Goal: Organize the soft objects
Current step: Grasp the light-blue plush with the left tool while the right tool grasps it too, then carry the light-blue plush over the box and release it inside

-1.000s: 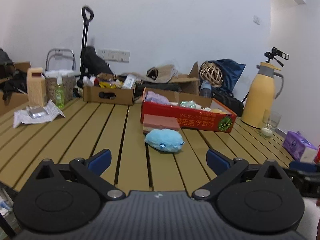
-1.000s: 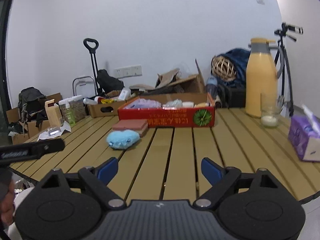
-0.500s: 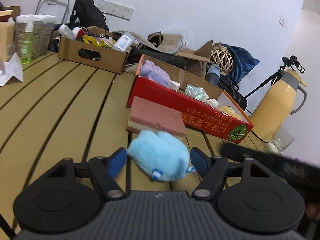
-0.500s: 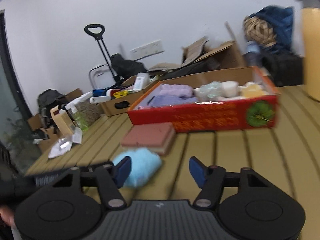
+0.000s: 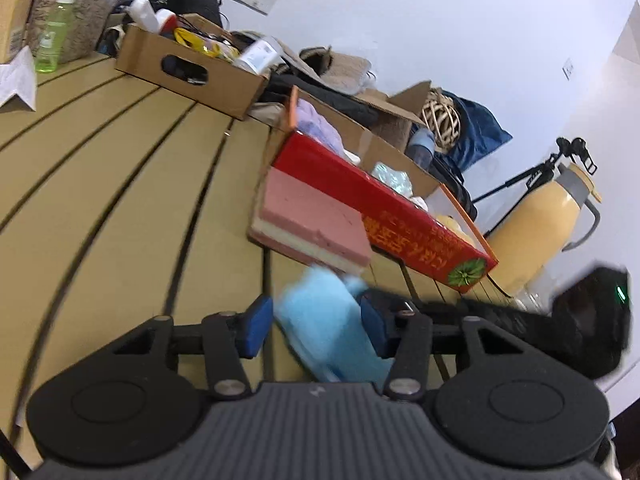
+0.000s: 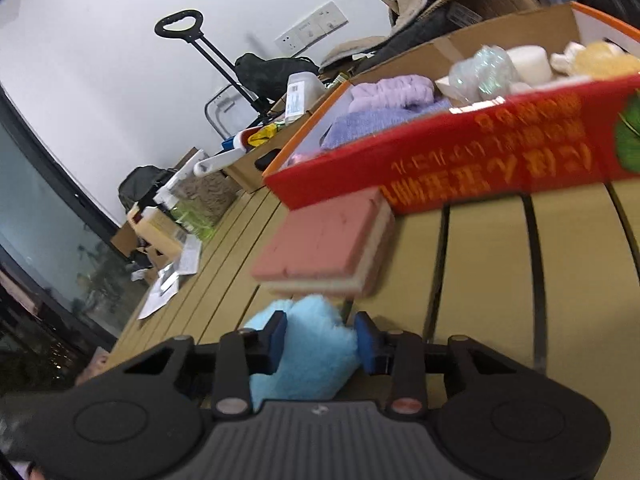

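Note:
A light blue plush toy (image 5: 328, 328) lies on the slatted table in front of a pink sponge block (image 5: 312, 224). My left gripper (image 5: 316, 328) has its blue pads on both sides of the toy, closed against it. My right gripper (image 6: 322, 340) also squeezes the same toy (image 6: 316, 344) between its pads. The pink sponge (image 6: 324, 248) rests against a red cardboard box (image 6: 472, 160) that holds purple cloths (image 6: 384, 100) and other soft items. The red box (image 5: 380, 208) shows in the left wrist view too.
A brown cardboard box (image 5: 188, 72) of bottles stands behind, with a green bottle (image 5: 52, 36) at far left. A yellow thermos (image 5: 548, 220) stands right of the red box. Papers (image 6: 164, 292) lie near the table's left edge.
Both grippers moved forward and down to the blue toy and closed on it from wide open. Both views are now tilted.

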Action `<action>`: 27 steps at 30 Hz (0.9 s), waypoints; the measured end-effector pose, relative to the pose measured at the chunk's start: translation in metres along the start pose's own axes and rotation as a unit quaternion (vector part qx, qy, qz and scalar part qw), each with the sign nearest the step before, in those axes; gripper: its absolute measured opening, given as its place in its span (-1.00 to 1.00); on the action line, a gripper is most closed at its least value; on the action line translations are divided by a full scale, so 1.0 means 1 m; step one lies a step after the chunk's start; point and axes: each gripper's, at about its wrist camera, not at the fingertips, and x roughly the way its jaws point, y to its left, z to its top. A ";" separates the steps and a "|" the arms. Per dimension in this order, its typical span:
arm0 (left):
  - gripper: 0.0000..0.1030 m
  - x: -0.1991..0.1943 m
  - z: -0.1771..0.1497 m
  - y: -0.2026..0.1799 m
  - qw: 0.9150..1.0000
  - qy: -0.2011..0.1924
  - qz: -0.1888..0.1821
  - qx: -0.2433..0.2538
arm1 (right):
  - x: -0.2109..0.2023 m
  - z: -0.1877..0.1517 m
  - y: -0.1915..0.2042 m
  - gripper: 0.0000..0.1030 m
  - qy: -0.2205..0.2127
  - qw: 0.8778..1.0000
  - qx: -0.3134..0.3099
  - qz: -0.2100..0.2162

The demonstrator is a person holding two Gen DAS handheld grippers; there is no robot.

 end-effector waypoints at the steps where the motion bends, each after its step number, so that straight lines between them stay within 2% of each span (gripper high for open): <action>1: -0.03 -0.002 0.000 0.002 1.000 -0.001 -0.003 -0.003 | -0.007 -0.006 0.001 -0.31 -0.002 1.000 0.002 -0.006; 6: 0.09 -0.003 -0.007 -0.008 0.998 0.031 -0.059 0.008 | -0.027 -0.027 0.005 -0.31 -0.042 0.998 -0.013 -0.041; 8: 0.22 -0.001 -0.013 -0.012 0.997 0.045 -0.055 0.010 | -0.027 -0.027 0.004 -0.31 -0.048 0.998 -0.014 -0.045; 11: 0.02 -0.003 -0.022 -0.018 0.998 0.039 -0.045 0.020 | -0.027 -0.028 0.001 -0.34 -0.049 0.998 -0.018 -0.037; 12: -0.24 -0.001 -0.022 -0.019 0.998 0.045 -0.050 0.018 | -0.026 -0.029 -0.001 -0.36 -0.051 0.998 -0.011 -0.032; 19: -0.29 -0.006 -0.026 -0.031 0.998 0.039 -0.049 0.015 | -0.039 -0.032 -0.005 -0.43 -0.045 0.999 0.014 -0.019; 22: -0.32 -0.001 -0.010 -0.056 0.996 0.033 -0.065 0.054 | -0.052 -0.027 -0.009 -0.51 -0.054 0.998 0.033 -0.017; 24: -0.33 0.007 0.014 -0.075 0.993 0.021 -0.092 0.070 | -0.072 -0.012 -0.008 -0.51 -0.086 0.995 0.034 -0.022; 27: -0.35 0.040 0.054 -0.107 0.987 0.015 -0.127 0.096 | -0.099 0.028 -0.011 -0.51 -0.133 0.990 0.015 -0.035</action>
